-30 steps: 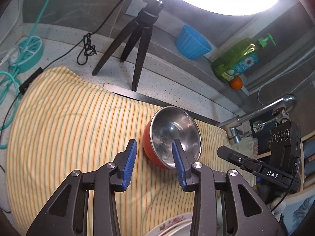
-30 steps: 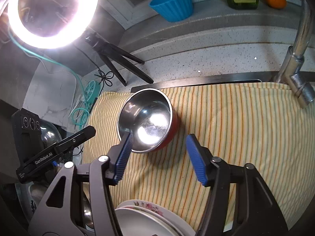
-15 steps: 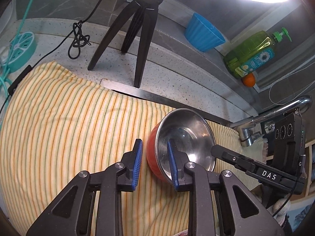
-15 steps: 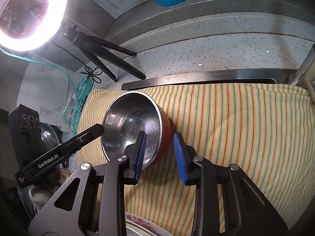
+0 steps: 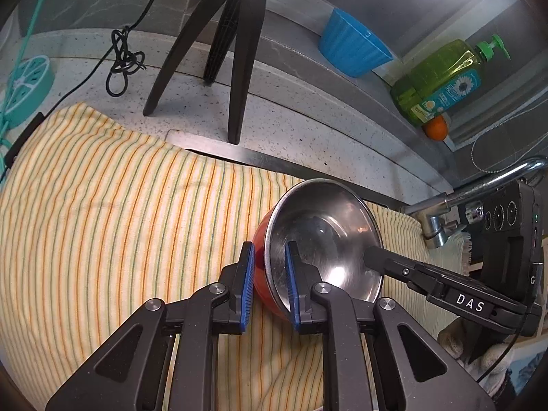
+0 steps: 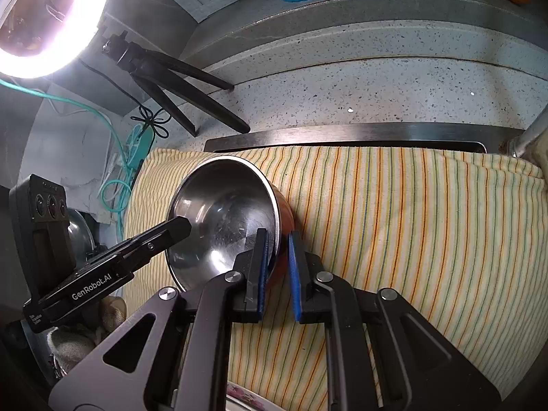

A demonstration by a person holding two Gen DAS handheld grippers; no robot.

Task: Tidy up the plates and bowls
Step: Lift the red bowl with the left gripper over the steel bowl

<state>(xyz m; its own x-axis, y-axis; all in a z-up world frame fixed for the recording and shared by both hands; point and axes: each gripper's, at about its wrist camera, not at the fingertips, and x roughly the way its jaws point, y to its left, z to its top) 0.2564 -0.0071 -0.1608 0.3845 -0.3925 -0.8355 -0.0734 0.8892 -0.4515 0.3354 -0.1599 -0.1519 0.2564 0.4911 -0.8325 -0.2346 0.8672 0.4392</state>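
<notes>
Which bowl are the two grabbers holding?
Find the striped yellow cloth over the sink. On it sits a bowl, red outside and shiny steel inside, pinched at its rim by both grippers. The other bowl is blue, on the ledge.

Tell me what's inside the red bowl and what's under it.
The red bowl shows only a bare steel interior, apart from one pad of each gripper reaching over its rim. It is tilted on the striped towel; what lies beneath that towel is covered.

floral plate (image 6: 239, 398) cut off by bottom edge, bowl's (image 5: 325, 239) base hidden
</notes>
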